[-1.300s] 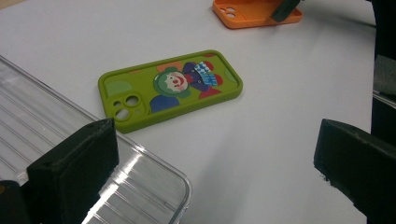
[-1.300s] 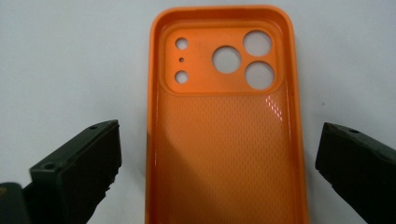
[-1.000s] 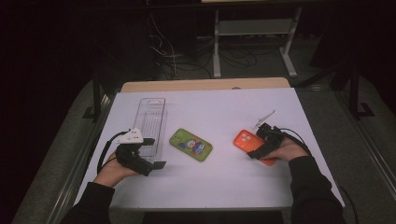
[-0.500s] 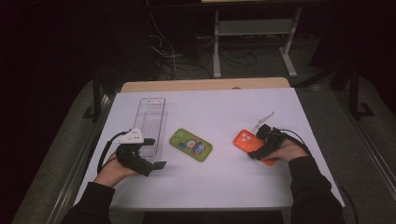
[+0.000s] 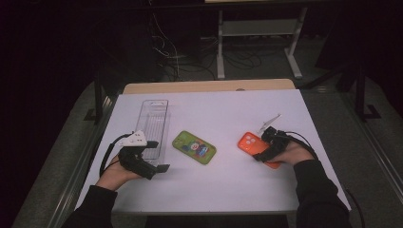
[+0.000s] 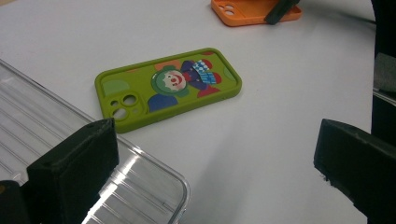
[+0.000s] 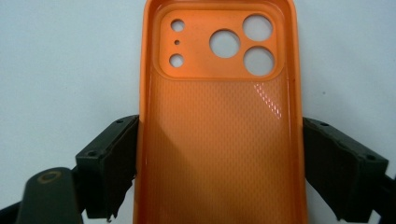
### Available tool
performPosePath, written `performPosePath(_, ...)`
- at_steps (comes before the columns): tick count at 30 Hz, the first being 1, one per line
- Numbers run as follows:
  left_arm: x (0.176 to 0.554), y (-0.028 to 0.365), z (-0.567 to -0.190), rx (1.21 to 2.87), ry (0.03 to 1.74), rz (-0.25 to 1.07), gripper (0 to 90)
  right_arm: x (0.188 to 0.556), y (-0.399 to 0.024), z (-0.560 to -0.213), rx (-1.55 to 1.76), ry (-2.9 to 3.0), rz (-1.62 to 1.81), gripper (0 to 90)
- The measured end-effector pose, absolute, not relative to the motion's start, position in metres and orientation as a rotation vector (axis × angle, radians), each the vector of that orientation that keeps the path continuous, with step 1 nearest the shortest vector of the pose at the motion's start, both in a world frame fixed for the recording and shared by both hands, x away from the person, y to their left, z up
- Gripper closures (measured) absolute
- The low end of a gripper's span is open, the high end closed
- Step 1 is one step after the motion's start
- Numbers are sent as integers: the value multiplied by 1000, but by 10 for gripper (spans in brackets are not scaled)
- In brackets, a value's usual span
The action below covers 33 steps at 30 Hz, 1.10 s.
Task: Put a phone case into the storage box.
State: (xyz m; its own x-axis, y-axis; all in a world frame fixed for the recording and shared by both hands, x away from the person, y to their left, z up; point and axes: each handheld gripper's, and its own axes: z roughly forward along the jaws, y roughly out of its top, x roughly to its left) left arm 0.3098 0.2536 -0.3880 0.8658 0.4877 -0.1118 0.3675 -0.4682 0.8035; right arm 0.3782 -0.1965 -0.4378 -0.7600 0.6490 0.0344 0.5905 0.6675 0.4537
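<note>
Ideally squeezed evenly: right claw [image 7: 219, 168] clamped across orange case [image 7: 219, 116] long edges, kept level; left claw [image 6: 210, 186] apart beside tray [image 6: 56, 154].

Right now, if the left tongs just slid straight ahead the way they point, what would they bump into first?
Probably the green phone case: it lies ahead between the open left tongs. One jaw sits over the clear tray's corner, so it might scrape that first; depth is unclear.

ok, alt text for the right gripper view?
An orange phone case lies open side up on the white table, its long edges clamped between the two black jaws of the right hand-held gripper. Its camera cutouts sit at the far end.
</note>
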Motion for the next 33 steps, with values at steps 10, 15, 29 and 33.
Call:
performPosePath(10, 314, 253, -382, 2105, 608, 162, 0, 380, -198, -436, 1027, 2760, 693, 151)
performPosePath(15, 319, 246, -370, 2107, 577, 155, 0, 380, -199, -428, 1012, 2763, 689, 150)
performPosePath(29, 341, 200, -349, 2117, 447, 103, 0, 384, -190, -394, 907, 2793, 775, 150)
performPosePath(33, 350, 184, -347, 2125, 413, 87, 0, 384, -187, -391, 896, 2814, 770, 150)
